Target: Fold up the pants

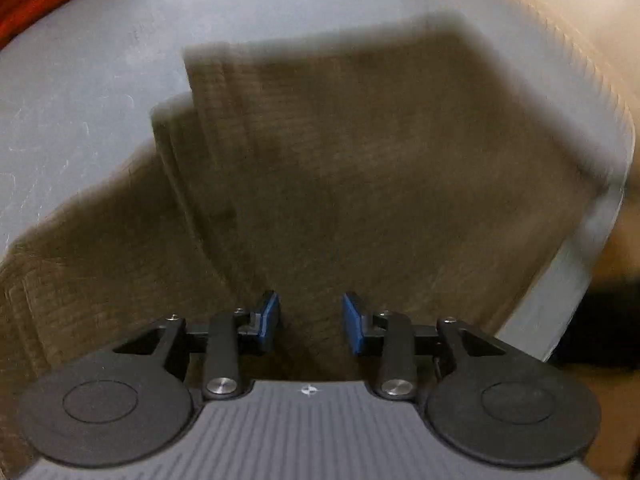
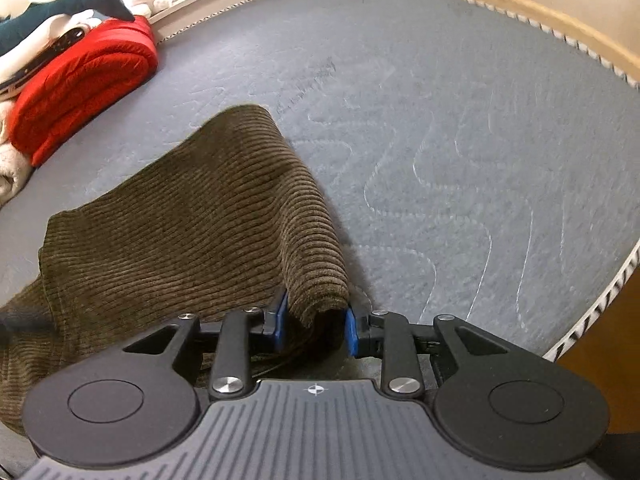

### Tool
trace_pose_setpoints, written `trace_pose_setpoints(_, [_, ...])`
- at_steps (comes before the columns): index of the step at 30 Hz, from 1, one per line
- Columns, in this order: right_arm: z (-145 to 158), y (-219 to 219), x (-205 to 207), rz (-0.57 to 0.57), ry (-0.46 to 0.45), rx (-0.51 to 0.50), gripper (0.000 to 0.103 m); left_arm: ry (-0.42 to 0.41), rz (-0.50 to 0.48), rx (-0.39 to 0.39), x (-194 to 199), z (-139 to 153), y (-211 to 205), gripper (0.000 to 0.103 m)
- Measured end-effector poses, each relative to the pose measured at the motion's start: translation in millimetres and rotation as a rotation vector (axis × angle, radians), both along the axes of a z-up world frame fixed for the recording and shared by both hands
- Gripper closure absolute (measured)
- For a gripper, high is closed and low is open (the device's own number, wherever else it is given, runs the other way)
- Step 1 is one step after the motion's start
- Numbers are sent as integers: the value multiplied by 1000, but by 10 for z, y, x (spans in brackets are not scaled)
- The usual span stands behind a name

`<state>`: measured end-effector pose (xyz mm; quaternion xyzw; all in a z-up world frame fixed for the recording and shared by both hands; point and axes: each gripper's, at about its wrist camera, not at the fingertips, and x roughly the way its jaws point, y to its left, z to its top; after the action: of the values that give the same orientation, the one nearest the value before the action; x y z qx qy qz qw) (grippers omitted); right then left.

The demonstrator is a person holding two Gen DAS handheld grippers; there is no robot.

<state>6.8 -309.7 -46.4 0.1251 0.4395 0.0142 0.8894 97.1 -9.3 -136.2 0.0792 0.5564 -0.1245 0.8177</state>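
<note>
The pants (image 1: 340, 184) are olive-brown corduroy, lying folded on a grey quilted mattress (image 1: 80, 100). The left wrist view is motion-blurred. My left gripper (image 1: 310, 320) is open and empty, hovering just above the cloth. In the right wrist view the pants (image 2: 192, 224) rise in a raised fold. My right gripper (image 2: 316, 326) has its blue pads on either side of that fold's near corner and holds it off the mattress (image 2: 460, 140).
A folded red blanket (image 2: 84, 84) lies at the mattress's far left, with a plush shark (image 2: 60, 12) and white bedding behind it. A wooden bed frame (image 2: 520, 0) runs along the far edge. The mattress edge (image 1: 576, 264) drops off at right.
</note>
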Motion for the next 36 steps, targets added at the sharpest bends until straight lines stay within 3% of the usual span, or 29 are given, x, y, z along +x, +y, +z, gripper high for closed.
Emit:
trace_pose_setpoints(3, [206, 109, -58, 13, -44, -35, 75, -85, 7, 8, -45, 250, -3, 58])
trace_pose_setpoints(6, [487, 284, -150, 33, -114, -77, 77, -187, 81, -90, -113, 593, 224, 30])
trace_pose_setpoints(9, [790, 658, -333, 105, -221, -193, 77, -253, 219, -264, -168, 892, 555, 16])
trace_pose_setpoints(11, [976, 1082, -545, 214, -331, -312, 78, -273, 287, -445, -149, 1065, 766, 15])
trace_pose_setpoints(14, [1114, 1725, -903, 401, -467, -426, 78, -248, 288, -703, -187, 1173, 1033, 14])
trace_pose_setpoints(16, [1124, 2081, -1111, 504, -525, -464, 78, -217, 251, -810, -237, 1173, 1126, 14])
trace_pose_setpoints(18, [1062, 2422, -1314, 613, -568, -498, 78, -187, 240, -866, -314, 1184, 1223, 14])
trace_pose_setpoints(20, [931, 2695, -1493, 716, -597, -532, 78, -161, 246, -872, -357, 1130, 1279, 14])
trace_pose_setpoints(22, [810, 2867, -1608, 786, -595, -541, 79, -158, 255, -815, -390, 1108, 1320, 17])
trace_pose_setpoints(25, [665, 3002, -1769, 857, -594, -554, 79, -118, 280, -683, -333, 925, 1305, 51])
trace_pose_setpoints(26, [629, 3023, -1791, 869, -582, -557, 79, -110, 279, -624, -322, 874, 1281, 78])
trace_pose_setpoints(27, [593, 3028, -1778, 878, -551, -547, 79, -104, 273, -582, -321, 851, 1265, 81])
trace_pose_setpoints(32, [609, 3068, -1746, 922, -510, -533, 76, -141, 249, -531, -320, 893, 1190, 85])
trace_pose_setpoints(36, [771, 3005, -1663, 942, -506, -424, 54, -178, 335, -514, -381, 1014, 1449, 85])
